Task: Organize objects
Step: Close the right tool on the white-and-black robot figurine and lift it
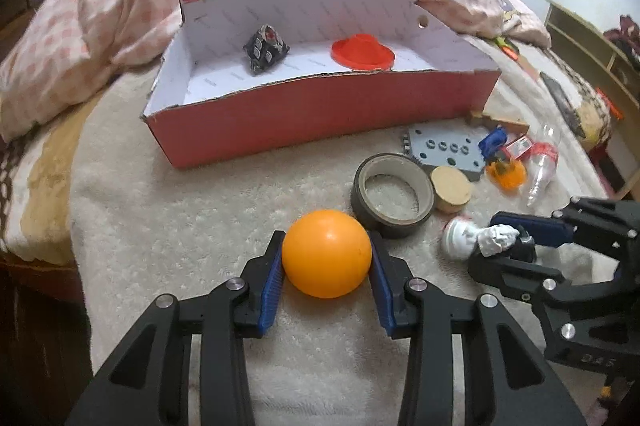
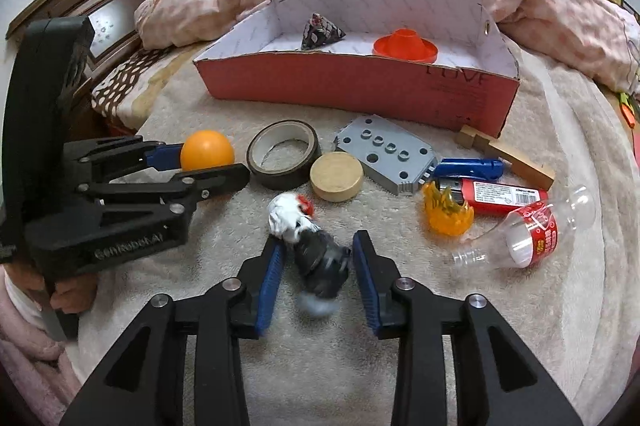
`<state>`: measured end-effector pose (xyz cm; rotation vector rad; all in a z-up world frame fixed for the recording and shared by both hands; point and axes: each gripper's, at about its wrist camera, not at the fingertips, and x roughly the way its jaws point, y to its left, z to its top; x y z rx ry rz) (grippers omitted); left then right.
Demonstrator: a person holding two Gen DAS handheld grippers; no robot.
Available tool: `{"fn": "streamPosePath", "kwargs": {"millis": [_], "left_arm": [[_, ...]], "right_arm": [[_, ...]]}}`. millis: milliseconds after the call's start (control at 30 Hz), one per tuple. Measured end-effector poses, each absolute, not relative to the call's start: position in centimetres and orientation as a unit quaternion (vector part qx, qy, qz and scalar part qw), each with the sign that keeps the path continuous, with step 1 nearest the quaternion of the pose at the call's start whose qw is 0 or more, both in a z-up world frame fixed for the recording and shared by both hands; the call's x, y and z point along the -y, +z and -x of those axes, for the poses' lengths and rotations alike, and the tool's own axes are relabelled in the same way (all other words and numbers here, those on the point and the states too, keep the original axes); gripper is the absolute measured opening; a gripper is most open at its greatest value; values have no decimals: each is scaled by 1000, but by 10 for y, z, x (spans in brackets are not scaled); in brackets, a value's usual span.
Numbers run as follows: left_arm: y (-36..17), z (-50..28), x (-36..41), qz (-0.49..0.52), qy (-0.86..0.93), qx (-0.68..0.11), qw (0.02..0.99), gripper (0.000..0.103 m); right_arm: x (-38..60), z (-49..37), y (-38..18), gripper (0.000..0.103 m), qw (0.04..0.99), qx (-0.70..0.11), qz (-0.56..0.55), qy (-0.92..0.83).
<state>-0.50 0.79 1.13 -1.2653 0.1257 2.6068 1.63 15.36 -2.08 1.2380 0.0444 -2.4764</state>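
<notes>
Orange ball (image 1: 326, 253) sits between the blue pads of the left gripper (image 1: 327, 258), jaws closed onto both its sides just above the fleecy blanket (image 1: 200, 218), a hold fit for carrying it to the red box (image 1: 320, 117) ahead, where a patterned pouch (image 1: 266, 49) and red cap (image 1: 363, 51) already lie. Right of it are the tape roll (image 2: 283, 159) and wooden disc (image 2: 337, 176). The right gripper (image 2: 318, 264) straddles a small black-and-white figurine (image 2: 310, 246); whether its part-open jaws grip it I cannot tell, the toy being blurred
</notes>
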Motion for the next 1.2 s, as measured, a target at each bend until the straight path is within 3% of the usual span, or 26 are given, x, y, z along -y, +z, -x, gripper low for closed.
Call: {"fn": "streamPosePath", "kwargs": {"millis": [100, 467, 667, 767, 967, 1200], "left_arm": [[10, 5, -14, 431, 893, -63, 114, 46], [8, 5, -16, 433, 892, -67, 115, 51], [11, 3, -15, 429, 893, -60, 120, 50], [13, 1, -12, 424, 896, -53, 125, 39], [23, -5, -9, 407, 902, -48, 133, 39], [33, -8, -7, 395, 907, -40, 138, 39]], "right_arm": [[-149, -16, -21, 40, 183, -29, -439, -879], [-146, -12, -23, 41, 180, -38, -443, -878], [-146, -11, -24, 41, 182, -31, -442, -878], [-145, -12, -24, 37, 177, -35, -438, -880], [-148, -17, -20, 26, 173, -32, -426, -888], [-150, -23, -13, 25, 181, -25, -412, -893]]}}
